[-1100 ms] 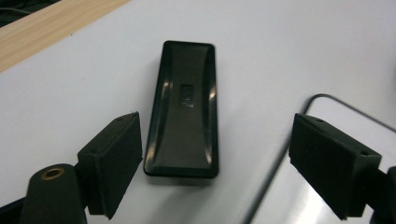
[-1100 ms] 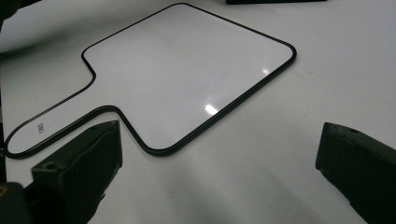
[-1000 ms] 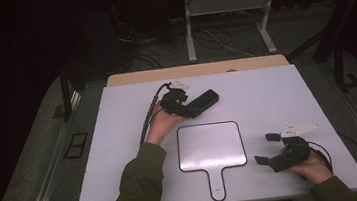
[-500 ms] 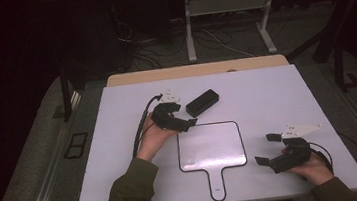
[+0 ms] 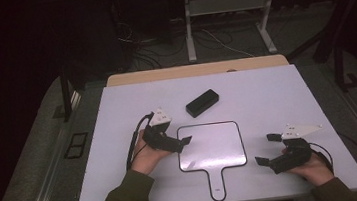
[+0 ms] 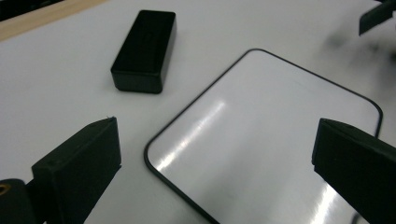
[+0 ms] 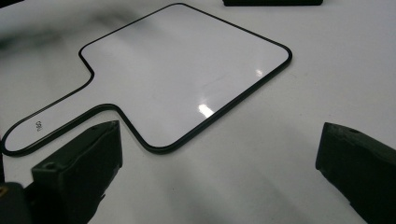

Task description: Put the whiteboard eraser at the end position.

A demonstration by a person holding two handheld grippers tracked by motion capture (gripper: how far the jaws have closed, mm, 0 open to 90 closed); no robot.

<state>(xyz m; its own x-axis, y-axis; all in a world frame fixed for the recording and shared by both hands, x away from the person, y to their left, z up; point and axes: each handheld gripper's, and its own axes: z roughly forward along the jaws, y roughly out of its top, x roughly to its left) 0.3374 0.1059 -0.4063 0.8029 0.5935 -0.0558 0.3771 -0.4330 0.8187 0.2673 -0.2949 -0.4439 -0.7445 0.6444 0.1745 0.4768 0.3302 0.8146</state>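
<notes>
A white paddle-shaped board (image 5: 211, 146) with a thin black rim lies flat mid-table, its handle pointing to the near edge. A black rectangular block (image 5: 202, 103) rests just beyond the board's far left corner. My left gripper (image 5: 178, 138) hovers at the board's left edge, open, with nothing between its jaws. In the left gripper view the gripper (image 6: 215, 163) looks over the board's corner (image 6: 261, 140) toward the block (image 6: 144, 49). My right gripper (image 5: 267, 149) is open and empty, right of the board. In the right gripper view the gripper (image 7: 217, 172) faces the board (image 7: 182, 74).
The white tabletop (image 5: 276, 95) ends in a wooden strip (image 5: 198, 70) at the far side. Beyond it, cables and metal stand legs (image 5: 189, 34) sit on the dark floor. A jaw of the other gripper (image 6: 376, 16) shows at the top right of the left gripper view.
My left gripper has pulled back from the black block toward the near side and now sits at the board's left edge. The block stays on the table. The right gripper has barely moved.
</notes>
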